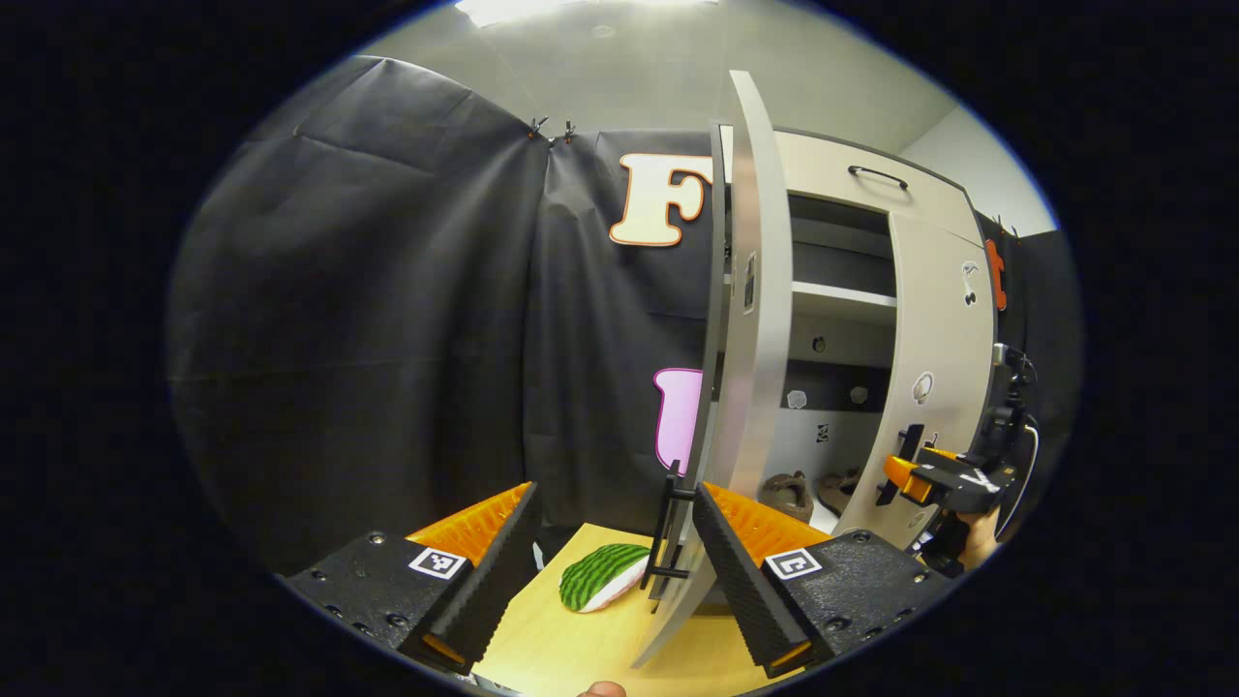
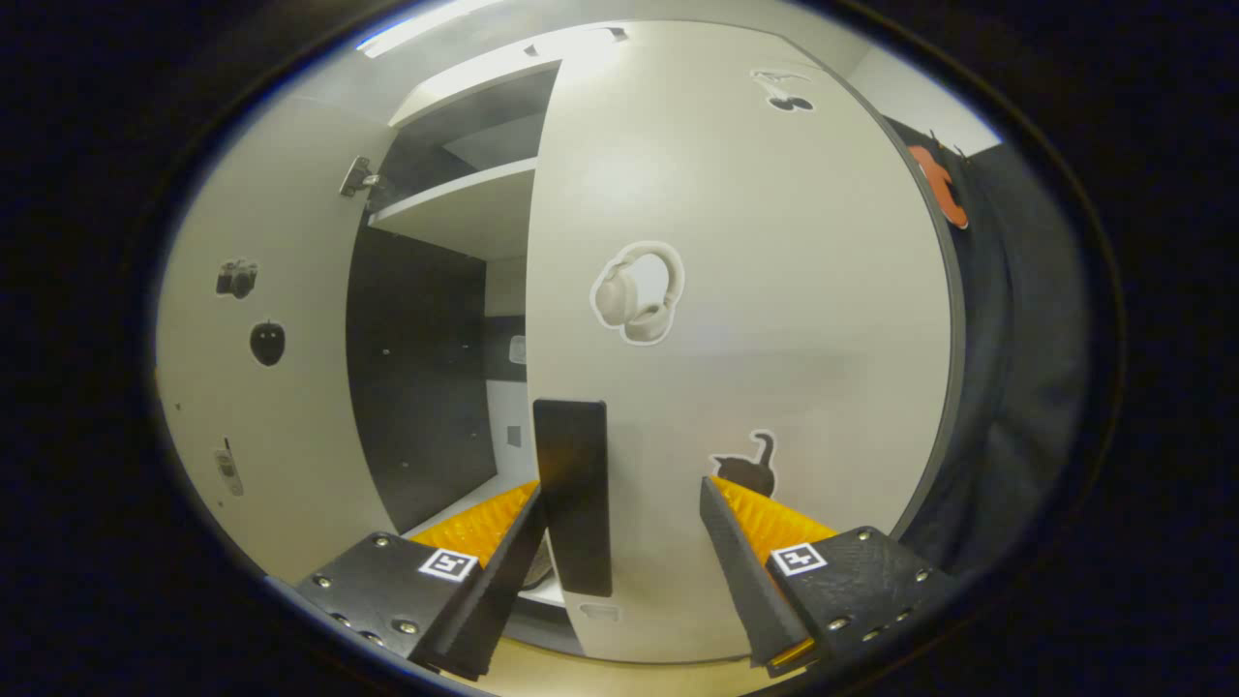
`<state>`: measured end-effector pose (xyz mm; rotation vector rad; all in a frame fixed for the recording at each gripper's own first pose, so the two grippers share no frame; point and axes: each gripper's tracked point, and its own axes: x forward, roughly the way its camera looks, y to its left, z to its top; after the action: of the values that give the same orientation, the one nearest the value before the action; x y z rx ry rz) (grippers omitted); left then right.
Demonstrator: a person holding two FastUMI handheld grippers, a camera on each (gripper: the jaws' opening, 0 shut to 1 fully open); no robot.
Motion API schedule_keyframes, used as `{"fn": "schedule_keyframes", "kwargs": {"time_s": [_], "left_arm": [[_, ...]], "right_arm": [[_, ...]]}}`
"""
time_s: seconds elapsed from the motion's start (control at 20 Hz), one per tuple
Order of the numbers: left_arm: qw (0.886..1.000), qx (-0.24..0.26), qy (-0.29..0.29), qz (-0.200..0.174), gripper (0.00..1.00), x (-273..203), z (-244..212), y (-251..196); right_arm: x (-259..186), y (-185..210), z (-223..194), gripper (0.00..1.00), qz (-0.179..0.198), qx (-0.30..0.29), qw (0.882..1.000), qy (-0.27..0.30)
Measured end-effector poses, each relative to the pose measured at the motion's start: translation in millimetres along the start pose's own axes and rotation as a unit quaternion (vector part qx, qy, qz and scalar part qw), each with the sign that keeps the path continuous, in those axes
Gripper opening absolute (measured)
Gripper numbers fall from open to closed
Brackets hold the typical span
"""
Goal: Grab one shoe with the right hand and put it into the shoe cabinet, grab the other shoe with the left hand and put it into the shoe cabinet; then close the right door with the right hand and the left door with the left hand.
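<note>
Light source: we see a ceiling lamp [image 1: 503, 8] glowing overhead, bright and even.
Glare: we note a soft sheen on the right door [image 2: 736, 290].
Shadow: the cabinet interior [image 2: 416, 387] is dim.
Distortion: we see straight edges bow strongly toward the rim.
Focus: sharp throughout.

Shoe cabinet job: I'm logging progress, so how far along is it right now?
Done: both shoes sit on the cabinet's bottom shelf. In hand: the right gripper is open around the right door's black handle, and that door is nearly shut. Left: the left door stands wide open, with the open left gripper just beside its handle. That door remains to be closed.
</note>
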<state>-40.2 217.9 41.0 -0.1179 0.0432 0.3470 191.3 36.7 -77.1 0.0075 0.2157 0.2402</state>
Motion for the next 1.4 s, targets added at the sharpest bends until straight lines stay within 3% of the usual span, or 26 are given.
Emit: {"fn": "schedule_keyframes", "kwargs": {"time_s": [0.35, 0.45, 0.6, 0.65, 0.75, 0.8, 0.9, 0.95, 1.0, 1.4], "left_arm": [[0.999, 0.016, 0.007, -0.046, 0.95, 11.0, -5.2, -11.4], [0.998, 0.025, 0.008, -0.053, 0.88, 11.2, -5.3, -13.8], [0.998, 0.014, 0.009, -0.068, 0.88, 12.2, -5.2, -27.8], [0.997, 0.011, 0.009, -0.074, 0.93, 12.0, -5.8, -31.3], [0.996, 0.005, 0.01, -0.087, 0.88, 11.6, -7.5, -39.9], [0.995, 0.003, 0.011, -0.095, 0.93, 12.2, -7.7, -44.6], [0.993, -0.004, 0.011, -0.119, 0.93, 13.5, -9.6, -59.3], [0.991, -0.009, 0.013, -0.13, 0.88, 11.8, -11.1, -69.2], [0.99, -0.013, 0.014, -0.14, 0.93, 12.3, -11.8, -77.8], [0.98, -0.014, 0.018, -0.196, 0.92, 27.0, -18.9, -137.3]], "right_arm": [[-23.5, 3.3, 11.9, 0.92, 0.006, -0.004, 1.0, -0.028], [-29.2, 3.4, 19.0, 0.92, 0.006, 0.002, 0.999, -0.036], [-35.9, -1.1, 26.6, 0.94, 0.004, 0.008, 0.999, -0.043], [-37.7, -2.2, 28.0, 0.91, 0.003, 0.009, 0.999, -0.043], [-41.7, -5.2, 29.3, 0.94, 0.001, 0.008, 0.999, -0.043], [-43.8, -5.9, 29.5, 0.91, 0.0, 0.007, 0.999, -0.043], [-48.2, -7.1, 30.9, 0.94, -0.002, 0.003, 0.999, -0.046], [-49.9, -7.5, 31.6, 0.92, -0.002, 0.002, 0.999, -0.047], [-52.2, -8.2, 31.3, 0.94, -0.004, 0.0, 0.999, -0.047], [-74.6, -37.7, 26.6, 0.94, -0.03, -0.009, 0.999, -0.04]]}}
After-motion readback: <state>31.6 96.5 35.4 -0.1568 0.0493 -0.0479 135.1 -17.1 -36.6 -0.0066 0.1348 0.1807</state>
